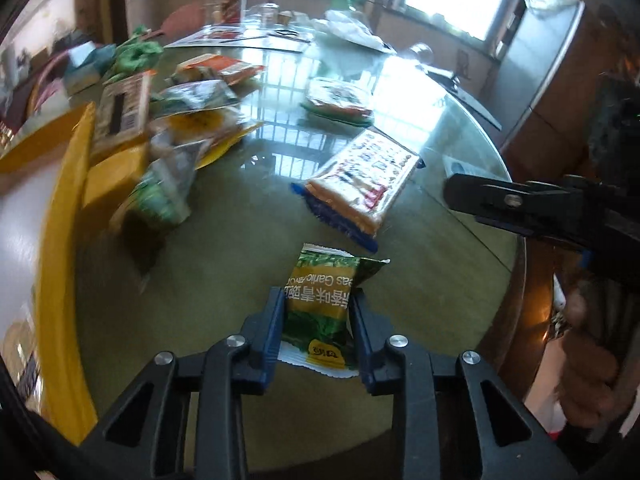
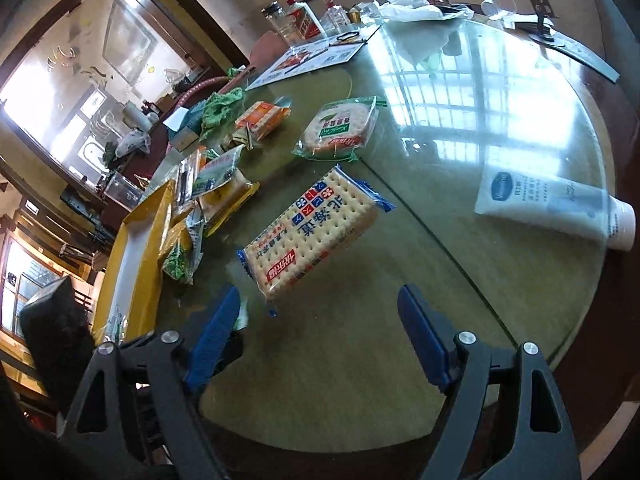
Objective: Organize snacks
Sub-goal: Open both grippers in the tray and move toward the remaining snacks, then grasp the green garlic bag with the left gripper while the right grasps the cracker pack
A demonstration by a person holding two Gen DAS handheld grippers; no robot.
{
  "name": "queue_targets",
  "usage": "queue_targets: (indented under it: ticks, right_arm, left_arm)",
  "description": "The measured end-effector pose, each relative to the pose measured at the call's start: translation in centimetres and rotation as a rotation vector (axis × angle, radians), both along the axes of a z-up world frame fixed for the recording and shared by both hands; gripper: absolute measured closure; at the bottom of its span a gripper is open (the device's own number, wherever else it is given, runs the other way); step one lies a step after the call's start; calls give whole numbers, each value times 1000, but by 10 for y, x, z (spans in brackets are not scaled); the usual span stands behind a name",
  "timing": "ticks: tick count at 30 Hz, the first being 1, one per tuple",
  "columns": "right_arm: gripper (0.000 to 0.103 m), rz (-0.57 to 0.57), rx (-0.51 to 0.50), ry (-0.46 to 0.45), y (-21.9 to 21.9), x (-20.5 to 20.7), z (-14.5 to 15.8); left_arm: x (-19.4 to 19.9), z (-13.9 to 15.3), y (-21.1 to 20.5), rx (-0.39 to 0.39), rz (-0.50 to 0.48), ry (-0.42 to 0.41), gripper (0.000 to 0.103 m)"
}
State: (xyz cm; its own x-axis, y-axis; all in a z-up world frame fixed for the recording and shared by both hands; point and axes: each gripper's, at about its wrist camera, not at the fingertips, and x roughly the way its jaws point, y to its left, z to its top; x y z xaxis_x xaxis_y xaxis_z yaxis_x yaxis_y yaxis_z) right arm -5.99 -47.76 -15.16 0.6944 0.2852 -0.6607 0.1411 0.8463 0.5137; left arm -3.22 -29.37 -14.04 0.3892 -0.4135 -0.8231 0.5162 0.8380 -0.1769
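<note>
the green snack packet sits clenched in the left gripper jaws above the desk's near edge. the right gripper jaws hang released. several packets fill the yellow box; the cracker pack and round biscuits remain loose.

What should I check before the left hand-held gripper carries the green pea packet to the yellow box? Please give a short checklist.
1. Left hand-held gripper shut on the green pea packet: ok, both pads press its sides.
2. Packet lifted off the glass table: cannot tell.
3. Yellow box open: ok, flap is up.
4. Free room in the box: cannot tell, packets crowd its mouth.
5. Right hand-held gripper out of the way: ok, open and empty, above the cracker pack.
</note>
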Motion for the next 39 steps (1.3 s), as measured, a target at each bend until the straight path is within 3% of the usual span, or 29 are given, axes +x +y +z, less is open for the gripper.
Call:
queue_targets:
  ticks: [5, 10, 14, 18, 24, 27, 30, 34, 39]
  right_arm:
    - [21, 10, -8, 38, 11, 17, -7]
    - [21, -10, -14, 86, 20, 36, -15]
    - [21, -67, -38, 107, 25, 51, -12]
    - [12, -113, -83, 132, 33, 76, -9]
    - [11, -223, -258, 206, 55, 111, -7]
    - [12, -204, -316, 207, 70, 104, -9]
    - [17, -177, -360, 193, 79, 88, -10]
    - [40, -160, -419, 166, 83, 77, -12]
    - [46, -104, -391, 147, 65, 62, -10]
  left_arm:
    - [-6, 12, 41, -135, 93, 26, 73]
    - [-15, 35, 76, -240, 163, -7, 74]
    - [-11, 39, 94, -262, 207, -2, 74]
    - [-7, 38, 99, -290, 220, -1, 74]
    - [-12, 39, 116, -315, 245, -14, 74]
    - [-11, 38, 122, -322, 262, -10, 74]
    - [-11, 37, 126, -324, 274, -10, 74]
    - [-12, 36, 128, -329, 276, -11, 74]
    - [-15, 34, 126, -328, 267, -11, 74]
